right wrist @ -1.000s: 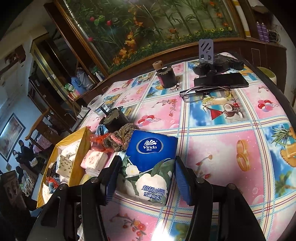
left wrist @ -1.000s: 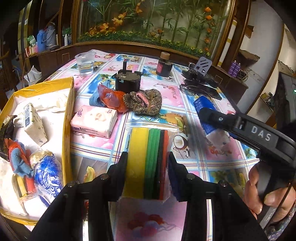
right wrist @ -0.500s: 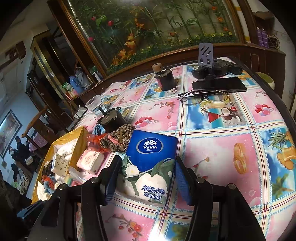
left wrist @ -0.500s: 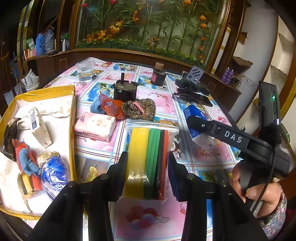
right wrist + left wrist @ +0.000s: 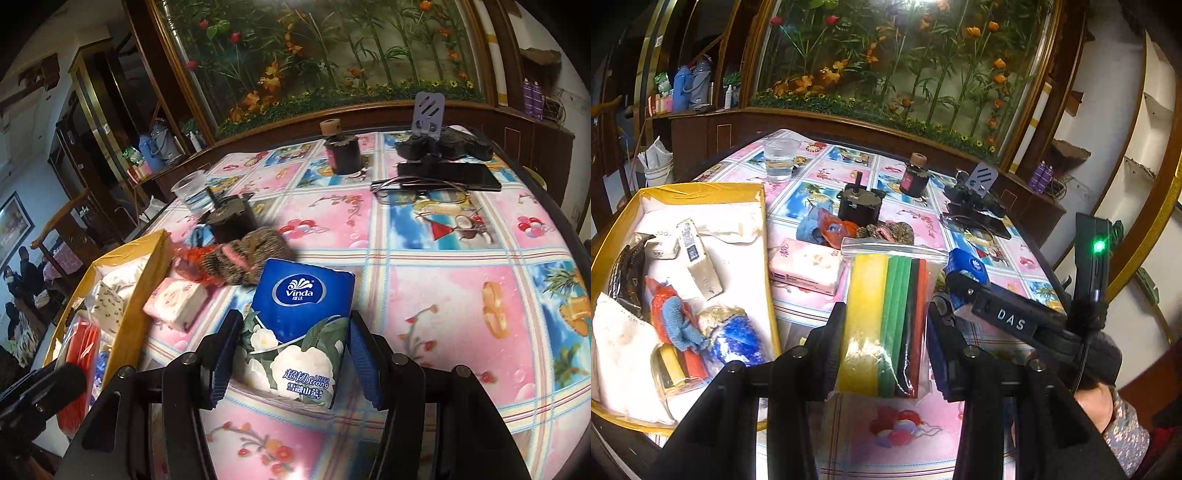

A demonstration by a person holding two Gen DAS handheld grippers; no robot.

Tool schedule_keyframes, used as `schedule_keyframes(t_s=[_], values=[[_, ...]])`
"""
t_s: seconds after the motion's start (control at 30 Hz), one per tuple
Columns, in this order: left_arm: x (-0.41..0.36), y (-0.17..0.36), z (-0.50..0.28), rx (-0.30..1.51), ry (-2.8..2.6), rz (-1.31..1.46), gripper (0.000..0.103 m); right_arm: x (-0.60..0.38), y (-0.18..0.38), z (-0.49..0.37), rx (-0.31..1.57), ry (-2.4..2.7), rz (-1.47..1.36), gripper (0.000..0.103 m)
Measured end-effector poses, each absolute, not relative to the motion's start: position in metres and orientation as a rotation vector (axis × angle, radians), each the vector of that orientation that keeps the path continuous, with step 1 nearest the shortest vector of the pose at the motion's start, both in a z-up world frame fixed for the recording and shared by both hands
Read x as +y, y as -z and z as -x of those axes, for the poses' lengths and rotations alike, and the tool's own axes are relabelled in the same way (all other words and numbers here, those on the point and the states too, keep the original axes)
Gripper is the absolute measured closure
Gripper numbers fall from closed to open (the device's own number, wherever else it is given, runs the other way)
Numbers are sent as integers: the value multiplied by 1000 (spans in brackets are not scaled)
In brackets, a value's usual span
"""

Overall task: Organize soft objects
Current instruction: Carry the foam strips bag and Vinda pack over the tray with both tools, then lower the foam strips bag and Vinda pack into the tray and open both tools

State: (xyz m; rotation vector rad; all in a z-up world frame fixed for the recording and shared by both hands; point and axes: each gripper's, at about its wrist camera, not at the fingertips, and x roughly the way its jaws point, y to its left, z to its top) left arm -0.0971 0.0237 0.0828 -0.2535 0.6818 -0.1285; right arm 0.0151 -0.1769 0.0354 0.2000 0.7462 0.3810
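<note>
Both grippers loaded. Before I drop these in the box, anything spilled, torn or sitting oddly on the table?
Nothing spilled or torn. The bag of coloured sponges sits upright in the left gripper, the blue tissue pack in the right gripper. Still loose outside the yellow box: pink tissue pack, knitted item.

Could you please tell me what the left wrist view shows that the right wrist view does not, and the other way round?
Only the left wrist view shows the left gripper shut on a zip bag of coloured sponges, plus the person's hand holding the right tool. Only the right wrist view shows the right gripper with its jaws pressed on the Vinda tissue pack face-on, and the glasses clearly. Both share the yellow box, the pink tissue pack, the knitted item and the water cup.
</note>
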Motion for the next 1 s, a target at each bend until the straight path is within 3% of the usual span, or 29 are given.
schedule_keyframes(t_s=[0.57,1.0], values=[[103,-106,131,584,-24,338,63,-95,-64,23,649,-558,-152,42],[166,-105,146,545,-151,369,63,-6,-78,34,690,-731,-94,42]])
